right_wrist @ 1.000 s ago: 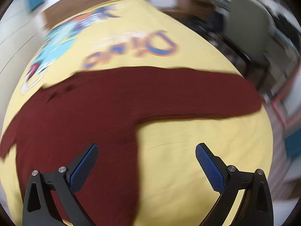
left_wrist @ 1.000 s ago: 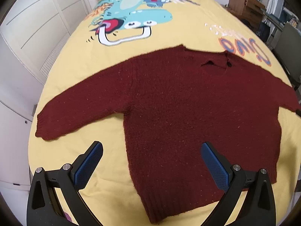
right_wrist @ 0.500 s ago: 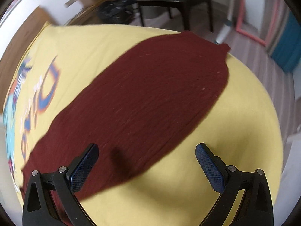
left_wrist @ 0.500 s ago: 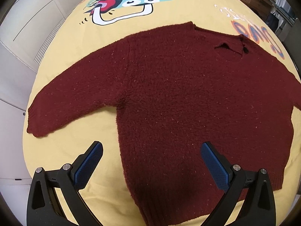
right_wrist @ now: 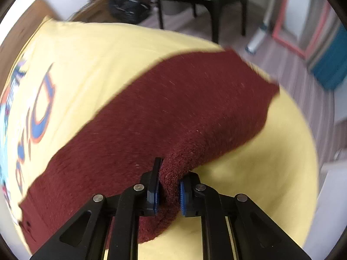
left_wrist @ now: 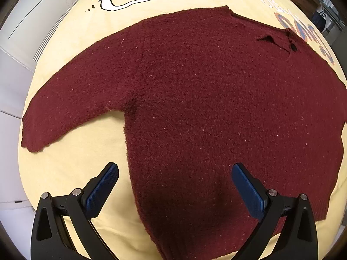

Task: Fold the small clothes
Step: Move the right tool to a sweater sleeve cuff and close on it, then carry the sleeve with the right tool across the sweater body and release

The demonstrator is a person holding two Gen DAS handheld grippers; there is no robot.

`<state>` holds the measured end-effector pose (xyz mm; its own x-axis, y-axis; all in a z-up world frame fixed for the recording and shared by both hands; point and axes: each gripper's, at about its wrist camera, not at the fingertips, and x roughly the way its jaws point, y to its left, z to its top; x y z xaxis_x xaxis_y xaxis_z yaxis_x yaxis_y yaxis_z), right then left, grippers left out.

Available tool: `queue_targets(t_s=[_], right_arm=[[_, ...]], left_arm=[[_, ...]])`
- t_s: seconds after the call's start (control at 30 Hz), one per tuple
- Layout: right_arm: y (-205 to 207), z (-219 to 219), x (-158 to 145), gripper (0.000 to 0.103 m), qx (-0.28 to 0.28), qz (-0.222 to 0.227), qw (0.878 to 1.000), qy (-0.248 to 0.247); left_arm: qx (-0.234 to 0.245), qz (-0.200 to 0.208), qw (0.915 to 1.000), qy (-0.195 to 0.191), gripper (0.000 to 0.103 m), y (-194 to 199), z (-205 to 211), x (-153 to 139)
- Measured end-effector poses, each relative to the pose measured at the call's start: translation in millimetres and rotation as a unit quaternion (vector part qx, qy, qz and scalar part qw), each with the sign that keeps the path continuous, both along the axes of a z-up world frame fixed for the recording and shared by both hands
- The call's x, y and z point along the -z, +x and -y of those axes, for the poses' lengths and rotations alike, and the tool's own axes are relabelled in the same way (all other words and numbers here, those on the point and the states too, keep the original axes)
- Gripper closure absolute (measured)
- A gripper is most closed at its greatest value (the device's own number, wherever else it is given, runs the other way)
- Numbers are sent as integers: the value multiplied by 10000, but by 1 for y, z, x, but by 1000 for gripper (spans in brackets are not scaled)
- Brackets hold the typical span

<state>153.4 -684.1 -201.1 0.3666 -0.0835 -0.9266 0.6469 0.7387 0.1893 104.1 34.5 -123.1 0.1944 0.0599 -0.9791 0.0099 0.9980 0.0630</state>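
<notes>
Yellow bedspread [left_wrist: 71, 169] carries the maroon sweater [left_wrist: 206, 108], spread flat with no fold made yet. My right gripper [right_wrist: 168, 191] pinches the sleeve [right_wrist: 173, 112] near the bed's right edge; my left gripper [left_wrist: 174, 186] gapes wide above the hem. Every fold remains.

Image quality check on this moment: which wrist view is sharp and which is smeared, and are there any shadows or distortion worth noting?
Left wrist view: sharp; the knit of the maroon sweater reads clearly, a soft shadow darkens it between the open fingers, and fisheye bulges the yellow bedspread. Right wrist view: motion-blurred in the bedspread print and room behind; only the right gripper, pinching a sleeve fold, is crisp.
</notes>
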Motion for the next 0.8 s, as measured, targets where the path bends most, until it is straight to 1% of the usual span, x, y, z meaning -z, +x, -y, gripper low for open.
queue_targets(t_s=[0.1,0.2,0.23,0.3,0.43,0.5,0.53,0.6,0.67,0.8], right_arm=[[1,-24,-30,90,-349,317,9986,-231],[2,-64,-75,91,-878,771,9918,-508],[1,-73,-84,91,-982,860,9899,-550],[5,-105,-114,91,-1331,1183,9819,-638],[6,-163,-153,91,-1818,1611,9682,-601],[11,-196,-173,91,-2125,1828,9582,-577],[10,-208,-177,91,-2214,1864,9555,-571],[17,-243,-190,91,-2525,2000,9453,-510],[24,-272,-198,91,-2745,2061,9379,-501],[36,-324,-199,91,-3156,2097,9245,-403]], left_arm=[[-9,31,10000,-73,1,0,-4,-2],[-8,14,10000,-82,1,-2,-7,-1],[16,20,10000,-76,1,-3,-8,-1],[71,20,10000,-61,1,-4,-9,0],[100,73,9999,-107,1,-3,-13,-2],[82,127,9998,-126,1,-3,-18,-4],[69,144,9998,-125,1,-5,-22,-6],[54,187,9997,-164,1,-1,-29,-7],[34,227,9995,-199,1,-7,-30,-13],[1,339,9992,-187,1,-8,-37,-19]])
